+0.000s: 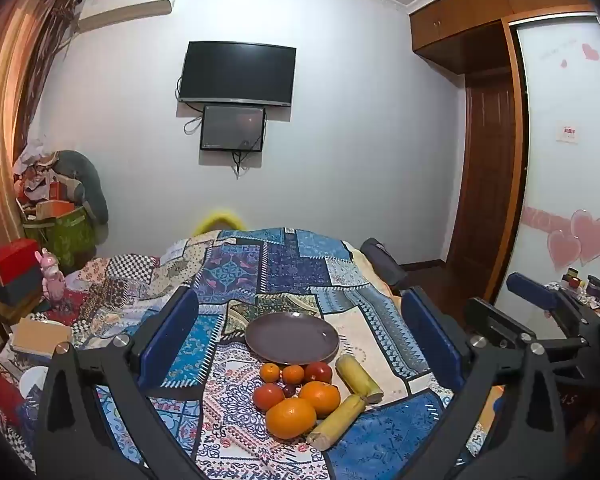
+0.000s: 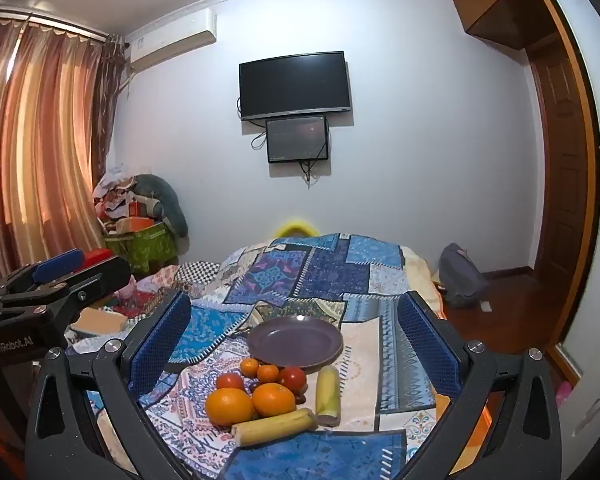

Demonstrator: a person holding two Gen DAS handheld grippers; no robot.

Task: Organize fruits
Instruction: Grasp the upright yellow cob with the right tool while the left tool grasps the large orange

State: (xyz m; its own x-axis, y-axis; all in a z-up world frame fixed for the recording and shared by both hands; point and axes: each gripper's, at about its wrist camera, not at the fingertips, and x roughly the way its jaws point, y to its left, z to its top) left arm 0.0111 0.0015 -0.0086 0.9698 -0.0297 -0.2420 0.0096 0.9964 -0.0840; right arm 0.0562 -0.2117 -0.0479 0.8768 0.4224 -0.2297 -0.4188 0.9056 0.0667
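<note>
A purple plate [image 1: 292,338] [image 2: 295,340] lies empty on the patchwork cloth [image 1: 284,272]. In front of it sit two large oranges [image 1: 291,418] [image 2: 229,406], two small tangerines [image 1: 270,372] [image 2: 249,367], two tomatoes [image 1: 268,397] [image 2: 292,379], a small dark fruit [image 1: 289,390] and two yellow corn cobs [image 1: 358,378] [image 2: 327,395]. My left gripper [image 1: 300,340] is open and empty, above and behind the fruit. My right gripper [image 2: 294,340] is open and empty, also above the fruit. Each gripper shows at the edge of the other's view.
The cloth covers a raised surface; its far edge [image 1: 276,232] drops off toward the wall. Boxes, a pink figure [image 1: 54,280] and clutter lie to the left. A grey bag [image 2: 460,276] sits on the wooden floor at right, near a wardrobe [image 1: 492,160].
</note>
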